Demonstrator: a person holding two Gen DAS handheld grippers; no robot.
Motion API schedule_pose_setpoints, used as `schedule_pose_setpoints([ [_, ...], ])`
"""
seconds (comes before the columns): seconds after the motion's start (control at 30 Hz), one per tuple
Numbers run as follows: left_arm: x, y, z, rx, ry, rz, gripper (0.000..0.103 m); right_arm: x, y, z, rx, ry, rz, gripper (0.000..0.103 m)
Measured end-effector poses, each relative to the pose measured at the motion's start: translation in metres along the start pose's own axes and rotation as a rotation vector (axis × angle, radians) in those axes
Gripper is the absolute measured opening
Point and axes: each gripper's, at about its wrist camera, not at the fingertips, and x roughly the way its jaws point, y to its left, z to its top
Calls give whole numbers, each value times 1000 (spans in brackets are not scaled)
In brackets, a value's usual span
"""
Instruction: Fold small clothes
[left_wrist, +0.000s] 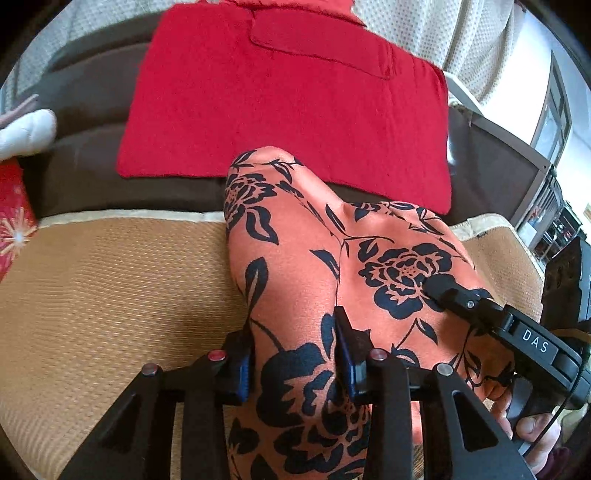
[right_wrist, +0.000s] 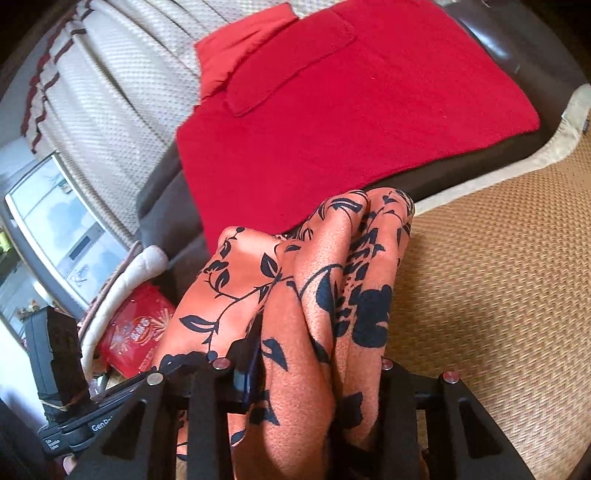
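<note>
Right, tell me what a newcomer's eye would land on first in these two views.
First, the orange cloth with black flowers, bunched in the foreground over the woven tan mat, with the left hand-held gripper and the right hand-held gripper both shut on it. Next, the bright red garment lying flat behind it on the dark brown sofa.

Both grippers are gripping the orange floral garment (left_wrist: 295, 266): the left gripper (left_wrist: 293, 354) is pinching a fold of it between its blue-padded fingers, and the right gripper (right_wrist: 314, 369) is clamping bunched folds beside it, its left finger (right_wrist: 246, 363) showing, the other hidden
</note>
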Motion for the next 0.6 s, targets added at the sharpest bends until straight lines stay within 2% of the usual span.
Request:
schedule_pose_setpoints([
  [0.27,-16,-3,-4,19,-43,68,39,-8,17,-14,-16,-10,30,40],
  [0.6,-22,9,-11,18,-29,110,39,2,24,-18,-33,29,27,40],
])
